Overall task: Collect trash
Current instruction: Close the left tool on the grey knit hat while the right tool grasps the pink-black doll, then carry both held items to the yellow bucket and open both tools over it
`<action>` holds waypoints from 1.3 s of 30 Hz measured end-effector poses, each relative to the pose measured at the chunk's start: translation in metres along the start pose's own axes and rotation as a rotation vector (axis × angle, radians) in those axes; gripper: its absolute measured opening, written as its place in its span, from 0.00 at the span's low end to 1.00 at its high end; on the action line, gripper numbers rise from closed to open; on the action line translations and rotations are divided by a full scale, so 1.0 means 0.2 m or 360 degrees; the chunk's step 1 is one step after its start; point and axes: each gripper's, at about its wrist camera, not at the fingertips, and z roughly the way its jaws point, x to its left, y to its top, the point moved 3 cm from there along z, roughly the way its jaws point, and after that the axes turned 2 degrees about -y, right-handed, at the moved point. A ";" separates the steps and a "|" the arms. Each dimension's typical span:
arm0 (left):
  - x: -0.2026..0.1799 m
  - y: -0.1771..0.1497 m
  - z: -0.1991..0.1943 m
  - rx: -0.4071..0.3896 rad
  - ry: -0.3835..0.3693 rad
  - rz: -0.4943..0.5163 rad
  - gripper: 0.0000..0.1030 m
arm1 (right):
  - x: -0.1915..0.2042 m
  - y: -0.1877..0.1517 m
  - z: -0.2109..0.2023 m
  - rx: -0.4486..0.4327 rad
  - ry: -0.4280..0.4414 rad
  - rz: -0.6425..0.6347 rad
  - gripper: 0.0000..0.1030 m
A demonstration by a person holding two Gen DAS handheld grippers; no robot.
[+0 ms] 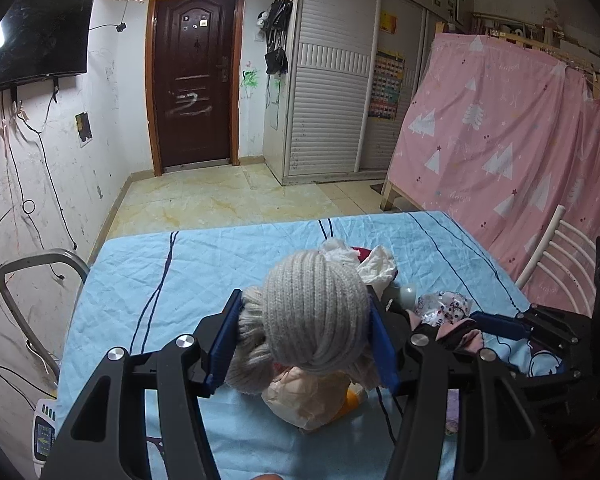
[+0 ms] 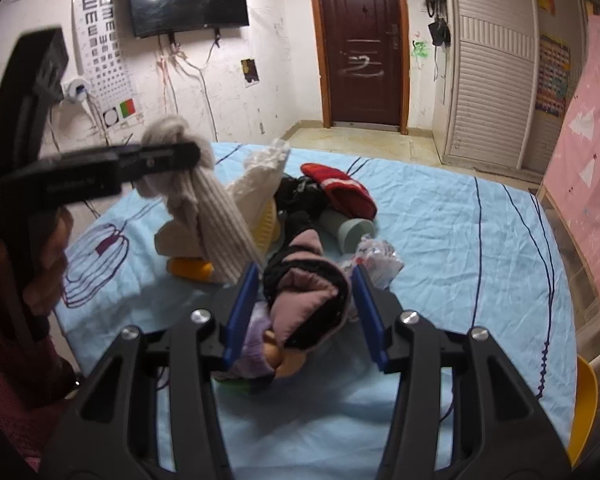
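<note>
My left gripper [image 1: 304, 300] is shut on a grey ribbed knit hat [image 1: 312, 312], its blue pads pressing both sides. In the right wrist view that hat [image 2: 216, 220] hangs lifted from the left gripper [image 2: 188, 156] over the heap. My right gripper [image 2: 306, 276] is shut on a pink and black knit cap [image 2: 304, 296] that lies on the light blue tablecloth [image 2: 460, 240]. The heap behind holds a crumpled printed plastic wrapper [image 2: 380, 260], a grey-green cup [image 2: 354, 232], a red hat [image 2: 340, 192], a white knit piece [image 2: 260, 176] and an orange object [image 2: 190, 268].
A white slatted chair [image 1: 556, 248] and a pink curtain [image 1: 500, 140] stand to the right of the table. A metal chair frame [image 1: 32, 264] is at its left edge. A yellow chair [image 2: 584, 400] sits at the near right corner. A hand [image 2: 56, 248] holds the left gripper.
</note>
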 end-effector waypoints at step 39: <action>-0.64 0.20 -0.21 -0.0203 -0.0168 0.0278 0.49 | -0.54 -0.02 -0.63 -0.0427 -0.0343 0.0309 0.28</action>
